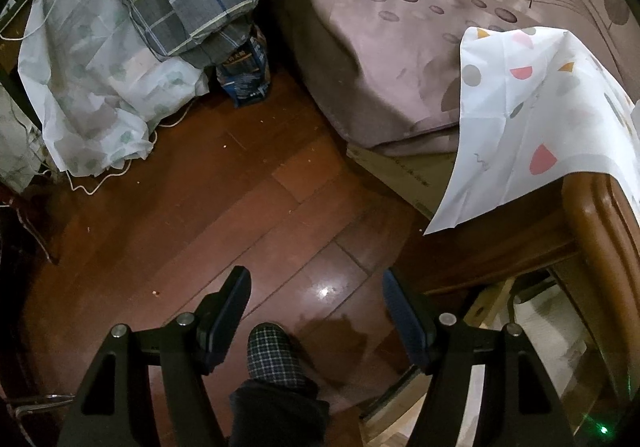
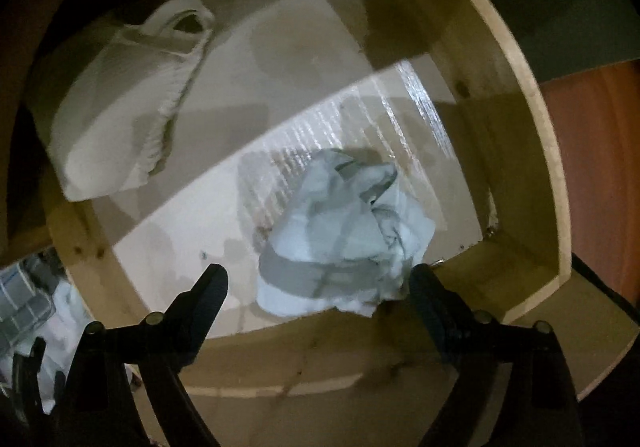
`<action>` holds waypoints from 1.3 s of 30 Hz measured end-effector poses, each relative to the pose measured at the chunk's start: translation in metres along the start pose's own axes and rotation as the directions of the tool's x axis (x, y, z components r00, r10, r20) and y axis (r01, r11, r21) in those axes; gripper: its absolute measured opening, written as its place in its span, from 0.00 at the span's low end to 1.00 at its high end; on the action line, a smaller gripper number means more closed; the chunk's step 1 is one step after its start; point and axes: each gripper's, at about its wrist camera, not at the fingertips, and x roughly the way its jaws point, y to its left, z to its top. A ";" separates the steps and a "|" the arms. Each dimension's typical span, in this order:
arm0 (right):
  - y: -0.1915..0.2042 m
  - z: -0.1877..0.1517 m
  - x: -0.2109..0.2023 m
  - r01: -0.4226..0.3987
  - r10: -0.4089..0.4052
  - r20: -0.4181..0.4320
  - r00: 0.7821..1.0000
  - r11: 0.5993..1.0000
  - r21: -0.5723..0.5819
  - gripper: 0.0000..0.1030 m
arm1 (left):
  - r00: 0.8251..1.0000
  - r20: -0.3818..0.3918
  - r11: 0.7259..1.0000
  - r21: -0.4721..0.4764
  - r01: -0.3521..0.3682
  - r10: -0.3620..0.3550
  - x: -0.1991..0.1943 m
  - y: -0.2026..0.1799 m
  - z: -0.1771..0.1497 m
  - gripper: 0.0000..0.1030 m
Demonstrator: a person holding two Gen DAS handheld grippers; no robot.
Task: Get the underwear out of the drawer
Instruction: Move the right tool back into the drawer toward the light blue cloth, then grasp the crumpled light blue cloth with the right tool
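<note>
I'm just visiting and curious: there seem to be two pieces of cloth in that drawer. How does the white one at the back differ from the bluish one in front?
The white garment lies fairly flat and smooth; the pale blue-grey underwear is crumpled into a heap. The white one sits in shadow at the back of the drawer; the blue-grey one lies in the light, between the fingers of the open right gripper. Both rest on the drawer's floor, ungripped.

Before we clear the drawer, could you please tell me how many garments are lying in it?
2: a white garment at the shaded back left, and crumpled pale-blue underwear at the front. More may be hidden in the dark back.
</note>
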 end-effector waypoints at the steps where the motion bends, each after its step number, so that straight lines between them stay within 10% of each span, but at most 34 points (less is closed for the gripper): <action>1: 0.000 0.001 0.003 0.009 -0.009 -0.005 1.000 1.000 0.003 0.87 | 1.000 -0.002 1.000 0.001 0.002 -0.002 0.000 -0.001 0.000 0.68; 39: 0.026 0.058 0.069 0.134 -0.137 -0.193 0.972 0.991 -0.027 0.86 | 0.999 -0.037 0.999 -0.037 0.002 -0.003 0.006 0.009 0.000 0.68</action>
